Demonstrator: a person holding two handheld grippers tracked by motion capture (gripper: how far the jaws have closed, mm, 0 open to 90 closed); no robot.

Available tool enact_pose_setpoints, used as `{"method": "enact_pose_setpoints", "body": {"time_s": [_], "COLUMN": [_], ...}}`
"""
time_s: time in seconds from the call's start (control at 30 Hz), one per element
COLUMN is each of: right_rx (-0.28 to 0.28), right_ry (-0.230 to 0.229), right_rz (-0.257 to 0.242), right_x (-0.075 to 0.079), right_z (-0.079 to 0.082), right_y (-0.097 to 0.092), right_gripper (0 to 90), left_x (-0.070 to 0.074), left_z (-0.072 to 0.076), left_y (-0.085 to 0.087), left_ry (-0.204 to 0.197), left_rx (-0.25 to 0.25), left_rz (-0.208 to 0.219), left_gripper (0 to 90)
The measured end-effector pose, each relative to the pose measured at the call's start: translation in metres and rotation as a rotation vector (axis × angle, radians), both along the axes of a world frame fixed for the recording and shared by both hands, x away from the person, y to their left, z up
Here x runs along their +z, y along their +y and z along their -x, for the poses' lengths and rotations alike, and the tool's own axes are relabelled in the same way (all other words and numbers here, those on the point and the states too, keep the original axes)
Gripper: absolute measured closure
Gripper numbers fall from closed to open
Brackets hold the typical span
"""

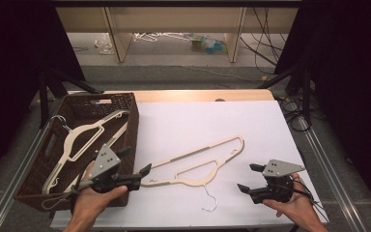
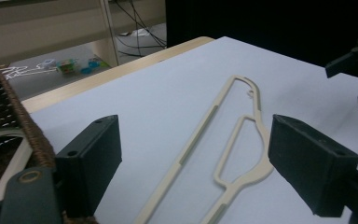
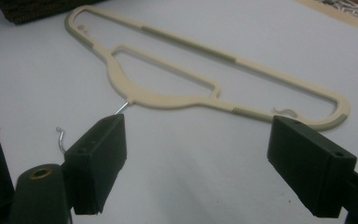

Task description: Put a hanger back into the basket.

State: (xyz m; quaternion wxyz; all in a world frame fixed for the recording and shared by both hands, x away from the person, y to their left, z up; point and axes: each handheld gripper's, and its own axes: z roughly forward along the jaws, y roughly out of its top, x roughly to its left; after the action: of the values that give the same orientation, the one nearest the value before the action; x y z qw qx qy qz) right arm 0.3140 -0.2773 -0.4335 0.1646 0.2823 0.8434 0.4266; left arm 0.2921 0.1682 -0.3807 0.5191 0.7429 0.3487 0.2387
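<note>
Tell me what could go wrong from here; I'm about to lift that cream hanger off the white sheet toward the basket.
1. The hanger lies flat on the white sheet, so the open left gripper at its end may slide over it without catching.
2. Its thin wire hook juts toward the near edge and could snag the right gripper or drag the sheet.
3. The wicker basket already holds hangers; hooks may tangle.

hanger (image 1: 198,162): cream matt plastic, thin shiny metal hook | basket (image 1: 38,166): dark brown woven wicker, rough | tabletop (image 1: 198,123): smooth white matt sheet, pale wood edge | tool jaws: matt black plastic
</note>
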Motion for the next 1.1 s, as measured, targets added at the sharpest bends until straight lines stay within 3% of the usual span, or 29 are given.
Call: {"method": "enact_pose_setpoints", "body": {"time_s": [0.13,0.23,0.6,0.8,0.87,1.1], "right_rx": [-0.005,0.002,0.065,0.099,0.114,0.159], "right_ry": [-0.025,-0.025,-0.024,-0.039,-0.021,0.049], "right_rz": [-0.025,-0.024,-0.034,-0.015,-0.006,0.104], "right_x": [0.002,0.001,-0.004,-0.007,-0.01,-0.029], "right_z": [0.0,0.0,-0.012,-0.036,-0.047,-0.087], "right_y": [0.0,0.0,0.008,0.017,0.022,0.043], "right_gripper": [20.0,19.6,16.6,16.7,17.0,18.8], "left_x": [-0.011,-0.021,-0.048,-0.056,-0.058,-0.062], "left_z": [0.007,0.011,0.02,0.024,0.024,0.023], "left_y": [-0.011,-0.018,-0.028,-0.026,-0.025,-0.026], "left_ry": [-0.009,0.017,0.043,0.043,0.059,0.07], "left_rx": [-0.031,-0.058,-0.096,-0.085,-0.092,-0.096], "left_rz": [-0.009,-0.016,-0.044,-0.069,-0.064,-0.068], "left_gripper": [16.9,16.7,16.4,16.4,16.4,16.5]}}
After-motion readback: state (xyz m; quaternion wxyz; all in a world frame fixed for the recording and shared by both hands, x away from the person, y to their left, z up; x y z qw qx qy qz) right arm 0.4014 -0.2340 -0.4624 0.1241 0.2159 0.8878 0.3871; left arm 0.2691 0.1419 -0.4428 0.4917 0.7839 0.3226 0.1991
